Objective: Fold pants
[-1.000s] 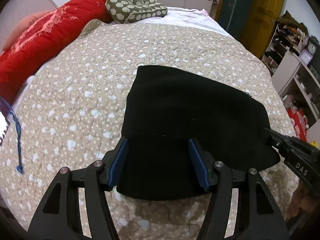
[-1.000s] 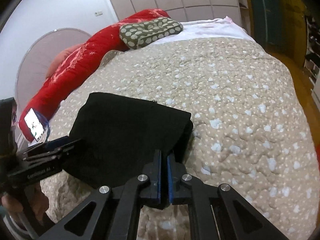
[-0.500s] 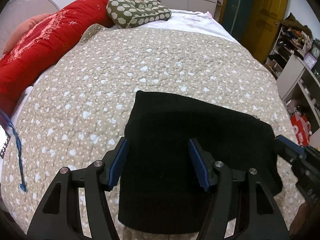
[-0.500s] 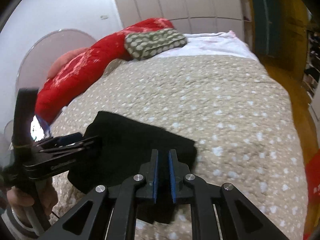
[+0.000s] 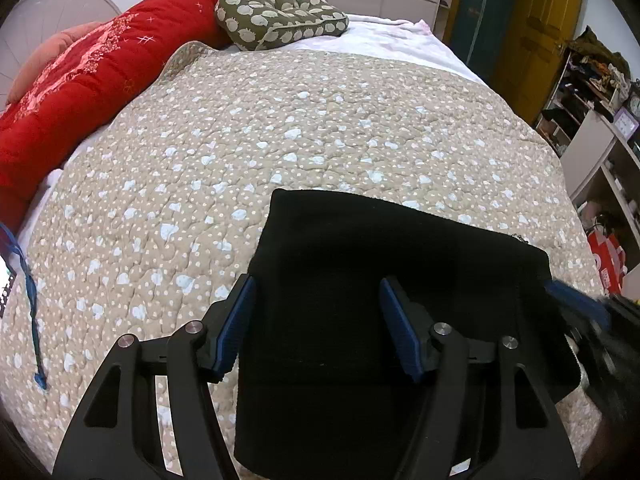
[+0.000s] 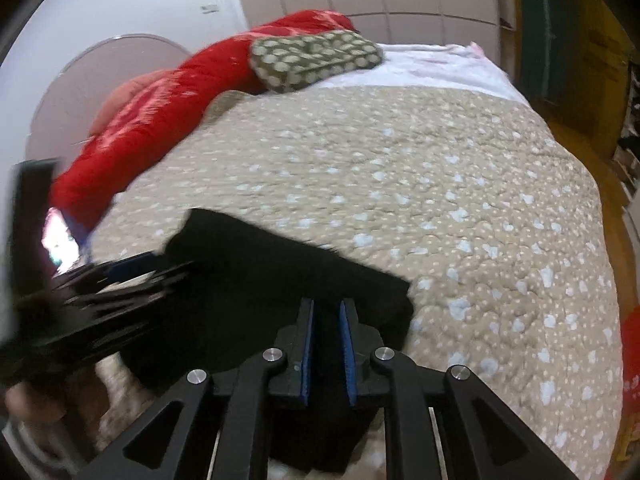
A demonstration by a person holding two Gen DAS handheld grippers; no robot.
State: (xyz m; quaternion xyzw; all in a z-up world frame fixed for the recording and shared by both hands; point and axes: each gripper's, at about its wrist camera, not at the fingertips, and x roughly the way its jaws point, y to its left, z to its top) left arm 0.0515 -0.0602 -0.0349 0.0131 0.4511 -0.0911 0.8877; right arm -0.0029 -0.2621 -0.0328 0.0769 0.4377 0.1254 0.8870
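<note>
The black pants [image 5: 360,288] lie folded into a compact rectangle on the beige quilt [image 5: 320,120]. My left gripper [image 5: 316,304] is open and hovers over the near part of the pants, holding nothing. In the right wrist view my right gripper [image 6: 328,332] has its jaws a narrow gap apart over the near right edge of the pants [image 6: 248,280], with dark cloth seen between them. Whether it grips the cloth is unclear. The left gripper shows blurred at the left [image 6: 120,276], and the right gripper's blue tip shows at the far right [image 5: 576,300].
A red duvet [image 5: 80,80] and an olive patterned pillow [image 5: 280,20] lie at the head of the bed. Shelves [image 5: 600,128] and a yellow door [image 5: 536,28] stand right. A blue cord [image 5: 28,300] lies at the left edge.
Both grippers have lifted and pulled back from the pants. The right gripper's jaws have opened from shut to a narrow gap. The folded pants stay in place.
</note>
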